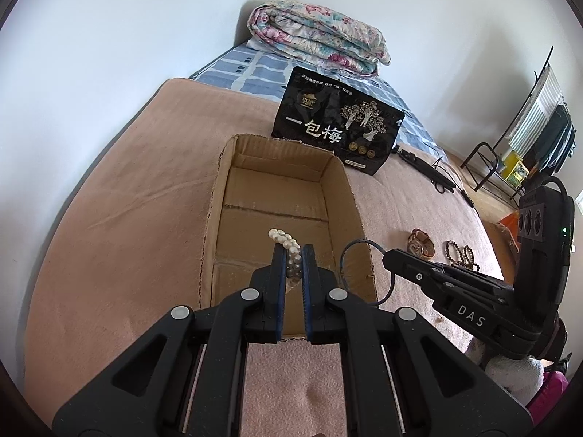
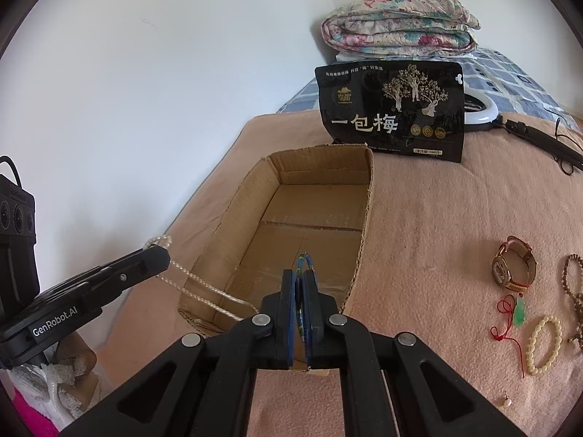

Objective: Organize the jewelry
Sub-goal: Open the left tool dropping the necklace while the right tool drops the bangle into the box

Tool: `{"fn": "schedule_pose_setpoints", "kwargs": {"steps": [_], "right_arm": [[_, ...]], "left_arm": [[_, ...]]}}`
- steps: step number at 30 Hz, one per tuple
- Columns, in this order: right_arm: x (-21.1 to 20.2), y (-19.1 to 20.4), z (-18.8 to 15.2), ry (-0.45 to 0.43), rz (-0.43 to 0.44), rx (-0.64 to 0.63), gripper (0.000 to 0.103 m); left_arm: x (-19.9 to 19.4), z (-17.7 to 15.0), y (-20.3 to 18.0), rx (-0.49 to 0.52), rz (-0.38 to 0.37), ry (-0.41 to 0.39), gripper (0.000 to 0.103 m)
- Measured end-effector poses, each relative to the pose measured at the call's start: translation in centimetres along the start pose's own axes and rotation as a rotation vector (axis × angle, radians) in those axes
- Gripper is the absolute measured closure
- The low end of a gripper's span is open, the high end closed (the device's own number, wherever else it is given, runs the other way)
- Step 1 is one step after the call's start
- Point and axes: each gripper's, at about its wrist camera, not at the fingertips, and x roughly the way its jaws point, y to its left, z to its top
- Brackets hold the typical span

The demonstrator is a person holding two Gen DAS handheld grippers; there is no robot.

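Big white characters "一包梅" across the front of the black snack pouch (image 1: pixel 337 125), upper middle of the left wrist view; same "一包梅" on the pouch (image 2: pixel 391 111) at upper right of the right wrist view. Line of smaller white print along the pouch's top edge, too fine to read. Small pale label strip at its lower edge, unreadable too. "DAS" in pale letters on the side of the right gripper (image 1: pixel 388 260), lower right of the left wrist view. "GenRobot.AI" in white on the body of the left gripper (image 2: pixel 162 253), lower left of the right wrist view. Embossed wording on the camera blocks behind both grippers, illegible.
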Motion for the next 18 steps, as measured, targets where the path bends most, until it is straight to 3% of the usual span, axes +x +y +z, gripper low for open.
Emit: {"fn": "schedule_pose_setpoints", "kwargs": {"steps": [6, 8, 12, 14, 18], "right_arm": [[0.7, 0.1, -0.2, 0.02, -0.014, -0.011, 0.094], [0.5, 0.1, -0.2, 0.007, -0.022, -0.015, 0.066], [-0.5, -0.1, 0.0, -0.02, -0.035, -0.023, 0.062], [-1.0, -0.3, 0.0, -0.034, -0.043, -0.019, 0.051], [-2.1, -1.0, 0.0, -0.057, -0.064, -0.011, 0.044]], "left_arm": [[0.1, 0.1, 0.1, -0.006, 0.006, 0.009, 0.097], [0.2, 0.2, 0.0, -0.007, 0.012, 0.012, 0.094], [-0.1, 0.2, 0.1, -0.013, 0.024, -0.001, 0.067], [-0.2, 0.2, 0.3, -0.021, 0.024, -0.006, 0.067], [-0.4, 0.2, 0.3, -0.029, 0.03, -0.012, 0.067]]}}
